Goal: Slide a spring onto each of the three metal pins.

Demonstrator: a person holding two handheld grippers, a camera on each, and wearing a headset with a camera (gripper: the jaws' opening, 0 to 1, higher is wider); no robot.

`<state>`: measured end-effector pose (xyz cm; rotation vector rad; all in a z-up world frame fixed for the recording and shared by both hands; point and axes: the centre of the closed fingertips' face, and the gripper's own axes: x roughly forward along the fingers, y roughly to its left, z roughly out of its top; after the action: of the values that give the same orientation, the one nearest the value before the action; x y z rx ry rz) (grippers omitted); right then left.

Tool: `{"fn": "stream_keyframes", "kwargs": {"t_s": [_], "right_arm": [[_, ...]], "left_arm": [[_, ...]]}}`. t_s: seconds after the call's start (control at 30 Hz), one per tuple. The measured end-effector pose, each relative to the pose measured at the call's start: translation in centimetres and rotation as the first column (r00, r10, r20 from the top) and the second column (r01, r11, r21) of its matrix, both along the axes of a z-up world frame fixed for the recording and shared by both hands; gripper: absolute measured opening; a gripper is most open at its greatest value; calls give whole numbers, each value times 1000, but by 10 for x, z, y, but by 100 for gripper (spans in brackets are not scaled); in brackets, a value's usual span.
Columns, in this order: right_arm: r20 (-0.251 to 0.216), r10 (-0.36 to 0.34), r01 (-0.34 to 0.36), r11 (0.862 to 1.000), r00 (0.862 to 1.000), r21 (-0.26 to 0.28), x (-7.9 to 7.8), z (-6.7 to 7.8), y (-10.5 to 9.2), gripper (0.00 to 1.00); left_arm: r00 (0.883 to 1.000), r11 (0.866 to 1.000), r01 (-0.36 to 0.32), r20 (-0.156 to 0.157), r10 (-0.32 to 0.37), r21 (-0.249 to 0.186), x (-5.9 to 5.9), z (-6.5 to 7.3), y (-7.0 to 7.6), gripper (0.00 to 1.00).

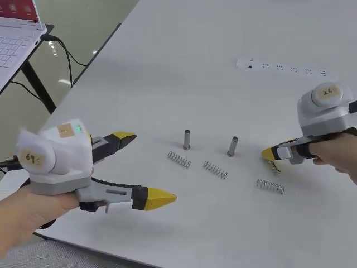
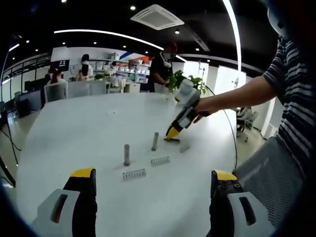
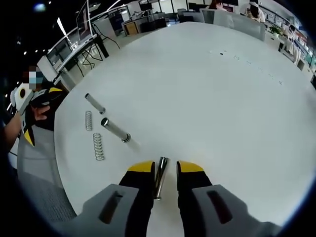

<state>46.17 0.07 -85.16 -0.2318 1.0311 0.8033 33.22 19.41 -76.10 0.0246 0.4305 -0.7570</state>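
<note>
- Two pins upright on the white table (image 1: 167,84), one (image 1: 187,139) left of the other (image 1: 232,146), well apart.
- Third pin (image 3: 160,175) flat on the table, between the jaws of the right tongs (image 3: 160,168).
- Right tongs opened only a narrow way, one jaw on each side of the lying pin, a sliver of gap visible on at least one side; not clenched on it, contact impossible to tell.
- Three springs loose and flat on the table in a rough row in front of the pins: first (image 1: 179,159) near the left pin, second (image 1: 215,170) near the right pin, third (image 1: 270,187) just beside the right tongs' tips and the lying pin.
- Left tongs (image 2: 153,174) released, jaws spread wide, holding and touching nothing, held off to the left, well apart from pins and springs.
- Farther out: power strip (image 1: 284,68) at the far side of the table, laptop (image 1: 14,33) on a stand beyond the left edge.
</note>
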Motion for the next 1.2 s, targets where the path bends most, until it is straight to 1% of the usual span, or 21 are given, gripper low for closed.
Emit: {"fn": "stream_keyframes", "kwargs": {"t_s": [0.1, 0.17, 0.23, 0.33, 0.37, 0.43, 0.7, 0.77, 0.97, 1.2], "right_arm": [[-15, -11, 11, 1000, 1000, 1, 0, -3, 1, 13], [-16, -20, 19, 1000, 1000, -17, -1, -5, -1, 12], [-2, -5, 5, 1000, 1000, -19, 2, -7, 2, 11], [1, 4, -4, 1000, 1000, -30, 1, -10, 4, 8], [10, 13, -13, 999, 1000, -38, 1, -11, 4, 7], [10, -7, 8, 999, 1000, -43, 1, -10, 3, 6], [1, -45, 45, 999, 999, -24, 1, -9, -1, 5], [-1, -45, 45, 999, 999, -23, 0, -8, -2, 5], [19, -29, 29, 999, 999, -16, -5, 0, -3, 5], [53, -44, 43, 999, 998, 9, -5, 12, -8, 5]], "left_arm": [[1000, 1000, -1, 0, 1, -3, 0, 0, 0, 94], [1000, 1000, 0, -1, 0, -1, 1, 0, 0, 94], [1000, 1000, 0, -2, 0, -2, 1, 0, 1, 94], [1000, 1000, 2, -4, -2, -2, 2, -1, 0, 94], [1000, 1000, 1, -5, -1, 0, 2, -1, 0, 94], [1000, 1000, 2, -6, -2, -2, 2, -1, 0, 93], [1000, 1000, 3, -6, -3, -1, 2, -1, 0, 93], [1000, 1000, 2, -5, -2, -3, 2, 0, 0, 93], [1000, 1000, 4, -6, -4, 0, 2, -1, 0, 93], [1000, 1000, 7, -2, -7, -3, 2, 1, -2, 93]]}}
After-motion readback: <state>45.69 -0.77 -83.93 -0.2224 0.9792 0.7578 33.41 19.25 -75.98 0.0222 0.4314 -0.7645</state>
